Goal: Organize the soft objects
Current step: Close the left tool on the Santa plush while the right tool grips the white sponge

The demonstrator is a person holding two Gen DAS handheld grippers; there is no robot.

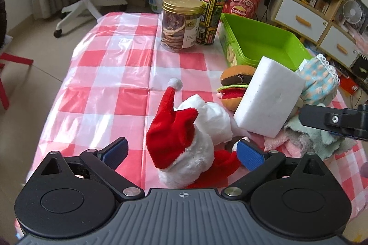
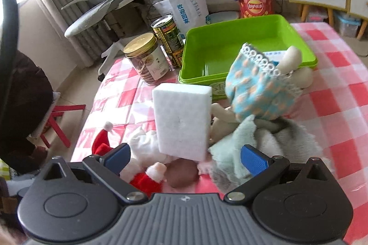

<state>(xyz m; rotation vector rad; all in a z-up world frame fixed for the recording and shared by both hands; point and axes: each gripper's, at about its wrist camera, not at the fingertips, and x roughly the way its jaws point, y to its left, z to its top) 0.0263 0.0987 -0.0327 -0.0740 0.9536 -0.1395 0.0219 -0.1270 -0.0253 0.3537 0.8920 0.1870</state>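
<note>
Santa plush (image 1: pixel 184 143) between parted left jaws

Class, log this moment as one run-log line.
left gripper: open, around red-and-white plush Santa | right gripper: open | green plastic bin: empty

The right gripper (image 2: pixel 185 158) stands wide open over a white rectangular foam sponge (image 2: pixel 182 122) propped upright among soft toys, with an empty lime-green plastic bin (image 2: pixel 296 31) near the red-checked table's (image 2: pixel 333 95) far edge.
</note>
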